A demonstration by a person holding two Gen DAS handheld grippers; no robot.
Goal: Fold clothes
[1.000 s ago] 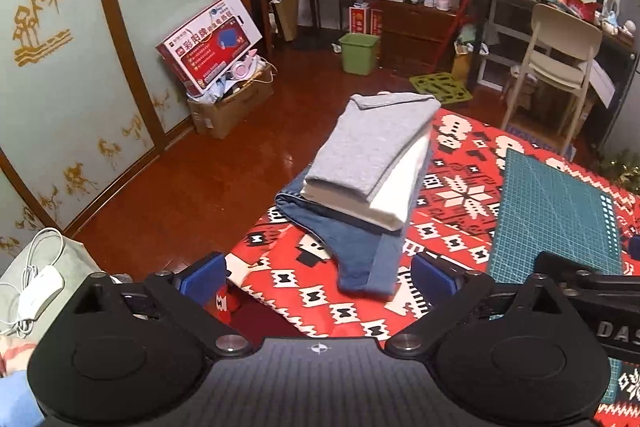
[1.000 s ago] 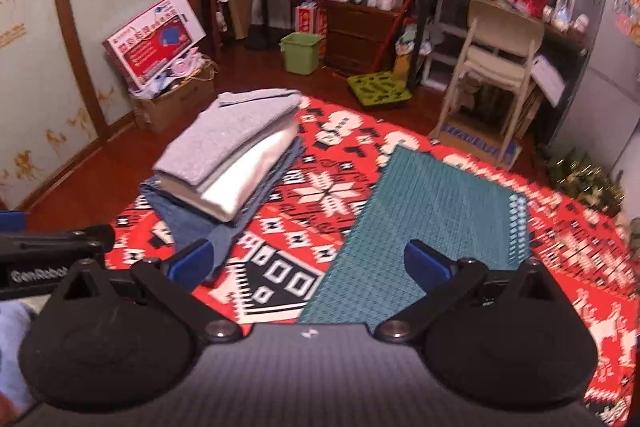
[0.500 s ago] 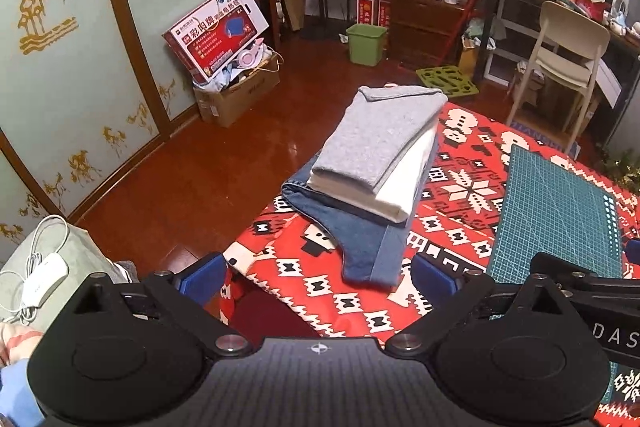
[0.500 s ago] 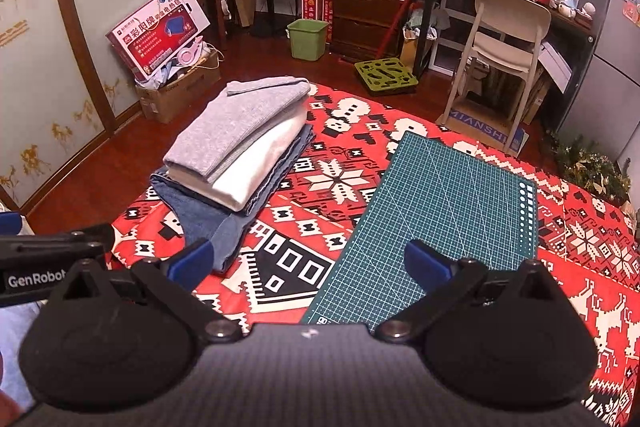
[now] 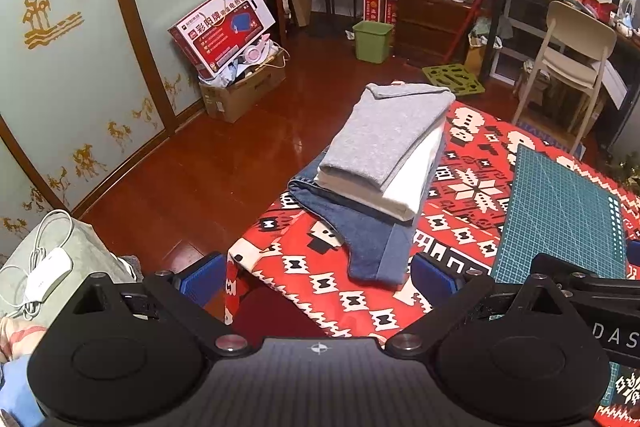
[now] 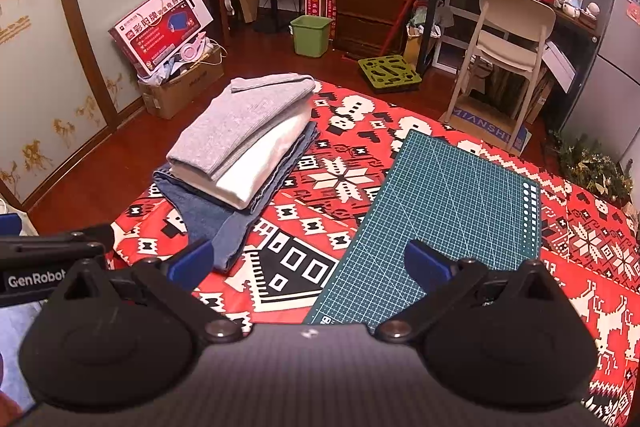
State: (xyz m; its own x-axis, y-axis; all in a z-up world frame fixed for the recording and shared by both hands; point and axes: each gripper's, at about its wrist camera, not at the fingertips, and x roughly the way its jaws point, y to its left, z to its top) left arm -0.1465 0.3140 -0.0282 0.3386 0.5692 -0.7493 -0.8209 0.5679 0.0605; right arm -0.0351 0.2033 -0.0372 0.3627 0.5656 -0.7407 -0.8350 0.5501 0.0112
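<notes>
evidently the folded stack (image 6: 244,143) sits at ten o'clock to keep the cutting mat (image 6: 440,211) free; left gripper (image 5: 316,277) and right gripper (image 6: 306,263) hover wide, empty.

Three folded garments are lying stacked near the left edge of the table. The grey top (image 5: 386,133) is sitting uppermost, folded into a long rectangle, its rounded fold facing the near side. Under it the white garment (image 5: 414,179) is lying folded, showing along the right side and near end. At the bottom the jeans (image 5: 360,231) are lying flat, sticking out past the others toward the near edge, a paler strip running along their right side.
</notes>
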